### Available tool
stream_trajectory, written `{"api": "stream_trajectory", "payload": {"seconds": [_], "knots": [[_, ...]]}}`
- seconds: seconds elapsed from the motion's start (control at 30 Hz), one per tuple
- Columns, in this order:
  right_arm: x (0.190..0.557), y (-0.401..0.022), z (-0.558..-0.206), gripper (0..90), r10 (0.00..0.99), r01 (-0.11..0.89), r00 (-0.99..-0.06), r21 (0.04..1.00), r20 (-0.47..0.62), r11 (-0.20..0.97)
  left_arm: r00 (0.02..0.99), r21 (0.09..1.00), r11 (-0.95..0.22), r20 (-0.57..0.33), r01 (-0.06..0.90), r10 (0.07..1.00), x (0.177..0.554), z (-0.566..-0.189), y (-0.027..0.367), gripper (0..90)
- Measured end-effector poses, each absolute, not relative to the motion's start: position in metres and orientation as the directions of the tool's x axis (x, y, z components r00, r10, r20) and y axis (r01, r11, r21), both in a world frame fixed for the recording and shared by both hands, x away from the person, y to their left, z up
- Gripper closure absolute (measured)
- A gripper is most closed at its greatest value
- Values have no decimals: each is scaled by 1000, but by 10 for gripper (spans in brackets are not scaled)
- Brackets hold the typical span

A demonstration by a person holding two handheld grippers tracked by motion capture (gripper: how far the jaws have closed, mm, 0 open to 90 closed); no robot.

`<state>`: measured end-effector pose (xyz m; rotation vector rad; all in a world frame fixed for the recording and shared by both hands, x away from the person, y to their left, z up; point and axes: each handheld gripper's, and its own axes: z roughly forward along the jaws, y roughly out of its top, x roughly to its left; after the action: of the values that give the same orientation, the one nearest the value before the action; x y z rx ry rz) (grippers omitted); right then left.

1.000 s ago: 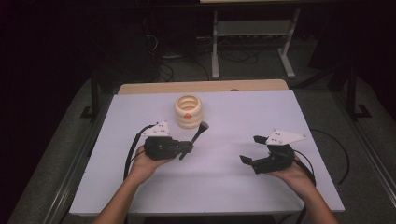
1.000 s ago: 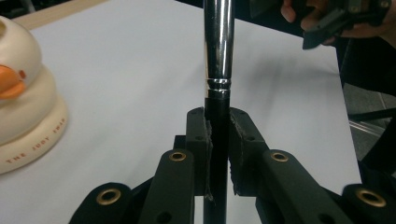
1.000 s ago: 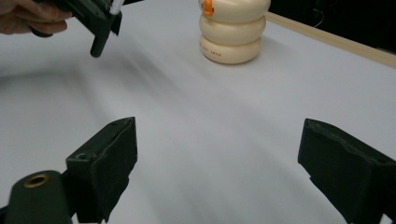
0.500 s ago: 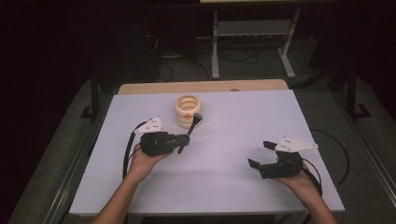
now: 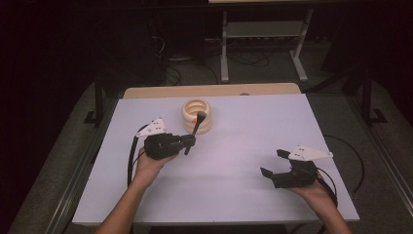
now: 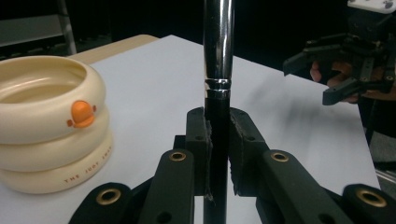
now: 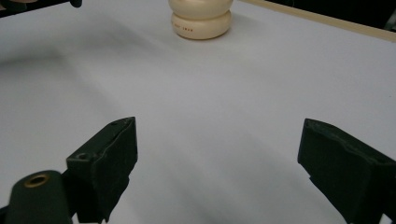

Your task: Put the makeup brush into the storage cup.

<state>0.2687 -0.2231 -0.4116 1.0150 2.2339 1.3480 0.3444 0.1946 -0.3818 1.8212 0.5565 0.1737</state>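
Forearms enter from the bottom edge of the high view, one hand per gripper. Left gripper (image 5: 186,143) sits left of centre over the white table (image 5: 243,126), held roughly level, jaws pointing right toward the middle; its jaws are clamped tight on a makeup brush (image 5: 195,129). Left gripper view shows the pads pressed on both sides of the black handle (image 6: 217,140), just below the shiny chrome ferrule (image 6: 218,42). Brush stands tilted, its dark head up and leaning over the rim of the cream holder (image 5: 198,116) in the high view. Whether the brush touches the holder cannot be told.

Right gripper (image 5: 273,164) rests low near the table's front right, well apart from the left one, jaws pointing left and spread wide with nothing between them; right gripper view shows bare tabletop between the two black pads (image 7: 112,154).

Holder looks like three stacked cream rings, hollow in the middle, with a small orange duck-bill mark (image 6: 80,114) and small printed lettering on the bottom ring. It stands near the table's far edge, centre-left.

Count: two grippers, one brush, one holder.
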Motion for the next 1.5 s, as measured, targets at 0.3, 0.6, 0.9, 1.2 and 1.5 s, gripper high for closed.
{"api": "stream_trajectory", "payload": {"seconds": [0.3, 0.6, 0.9, 1.2, 1.5], "knots": [[269, -228, -410, 117, 736, 397, -673, 873, 68, 282, 862, 950, -180, -138, 254, 488, 356, -368, 201, 795], [268, -227, -409, 117, 736, 403, -672, 872, 76, 278, 853, 961, -152, -124, 230, 507, 367, -361, 205, 794], [268, -227, -409, 116, 736, 398, -674, 871, 65, 287, 843, 968, -119, -129, 222, 522, 378, -359, 206, 794], [267, -229, -408, 90, 752, 398, -656, 879, 72, 264, 835, 974, -115, -104, 196, 540, 392, -348, 204, 794], [264, -232, -410, 80, 761, 411, -644, 876, 82, 253, 827, 979, -86, -105, 182, 552, 411, -343, 197, 794]]}}
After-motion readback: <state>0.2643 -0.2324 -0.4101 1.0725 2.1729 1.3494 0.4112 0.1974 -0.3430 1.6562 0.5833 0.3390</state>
